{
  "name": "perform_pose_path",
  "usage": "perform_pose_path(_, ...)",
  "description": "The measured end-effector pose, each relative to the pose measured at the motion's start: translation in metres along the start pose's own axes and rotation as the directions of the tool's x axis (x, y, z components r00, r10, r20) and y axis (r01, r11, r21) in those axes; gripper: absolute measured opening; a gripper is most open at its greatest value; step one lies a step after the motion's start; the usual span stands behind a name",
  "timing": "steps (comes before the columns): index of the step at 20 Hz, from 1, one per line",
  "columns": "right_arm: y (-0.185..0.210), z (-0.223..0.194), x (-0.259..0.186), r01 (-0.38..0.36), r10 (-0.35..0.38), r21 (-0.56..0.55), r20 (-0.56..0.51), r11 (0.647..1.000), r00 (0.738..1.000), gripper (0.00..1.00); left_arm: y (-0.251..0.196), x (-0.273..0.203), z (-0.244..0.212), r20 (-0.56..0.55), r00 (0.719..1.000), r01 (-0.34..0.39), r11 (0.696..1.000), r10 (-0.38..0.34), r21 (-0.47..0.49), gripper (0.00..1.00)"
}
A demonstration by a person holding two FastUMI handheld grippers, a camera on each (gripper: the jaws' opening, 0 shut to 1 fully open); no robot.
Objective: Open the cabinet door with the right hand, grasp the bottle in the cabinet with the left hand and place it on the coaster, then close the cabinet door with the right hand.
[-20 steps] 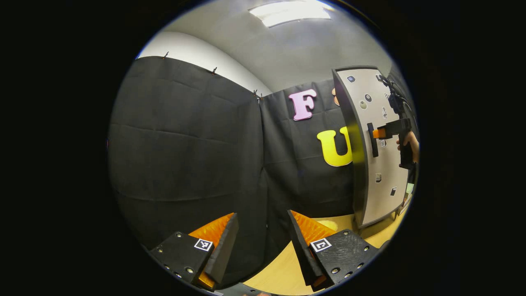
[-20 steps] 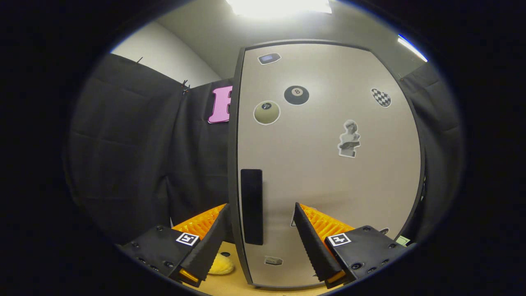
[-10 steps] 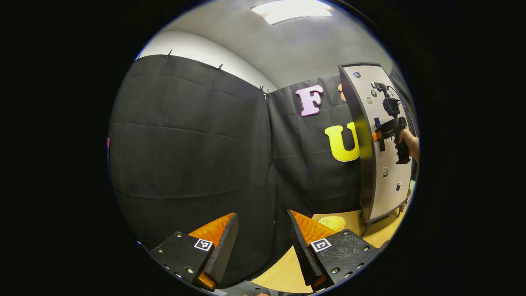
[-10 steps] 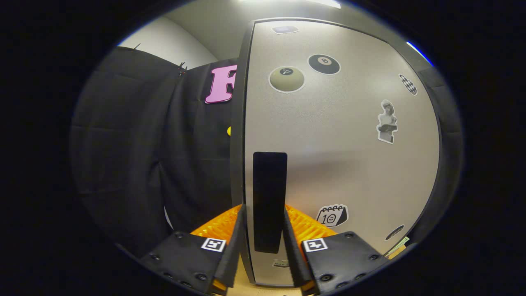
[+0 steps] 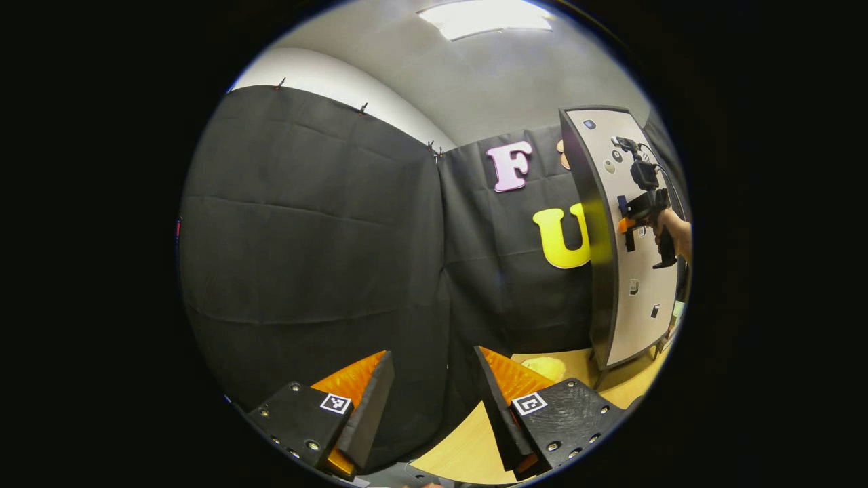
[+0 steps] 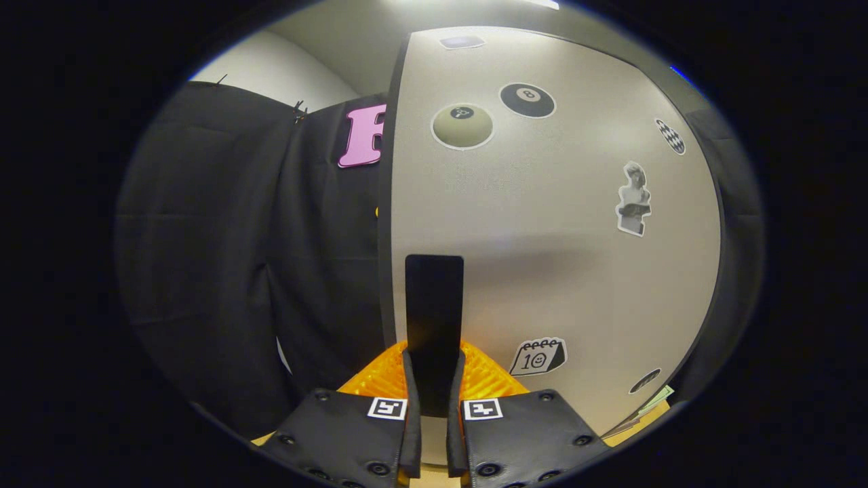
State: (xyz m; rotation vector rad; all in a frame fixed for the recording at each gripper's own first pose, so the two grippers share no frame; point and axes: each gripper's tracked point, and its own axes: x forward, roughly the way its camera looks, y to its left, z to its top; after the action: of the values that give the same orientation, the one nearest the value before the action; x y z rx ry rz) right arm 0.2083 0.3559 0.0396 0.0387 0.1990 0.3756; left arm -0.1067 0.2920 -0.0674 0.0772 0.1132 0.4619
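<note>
The right gripper [image 6: 432, 400] is clamped on the black handle [image 6: 434, 318] of the cabinet door [image 6: 556, 224], one finger on each side of its lower part. The door is beige, bears stickers and stands closed. Well to the left of the door, the left gripper [image 5: 434, 400] is held with its fingers apart and nothing between them, above the wooden table [image 5: 461, 447]. A hand [image 5: 671, 230] holds the right gripper against the door.

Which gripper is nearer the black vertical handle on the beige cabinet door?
Right. The right gripper is shut on the black vertical handle of the beige cabinet door; the left gripper hangs open, well away over the wooden table.
</note>
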Motion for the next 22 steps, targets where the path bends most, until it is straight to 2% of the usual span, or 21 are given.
perform_pose_path(10, -0.004, -0.004, -0.035, -0.123, 0.123, 0.013, -0.026, 0.992, 0.992, 0.17, -0.026, -0.016, 0.020, 0.042, 0.988, 0.151, 0.988, -0.151, -0.002, 0.68)
perform_pose_path(17, -0.017, -0.006, -0.052, -0.159, 0.160, 0.027, -0.039, 0.987, 0.986, 0.16, -0.061, -0.003, 0.029, 0.065, 0.968, 0.245, 0.970, -0.244, -0.004, 0.68)
perform_pose_path(22, -0.025, -0.008, -0.065, -0.165, 0.166, 0.032, -0.042, 0.986, 0.985, 0.16, -0.102, 0.004, 0.038, 0.086, 0.946, 0.313, 0.950, -0.311, -0.010, 0.68)
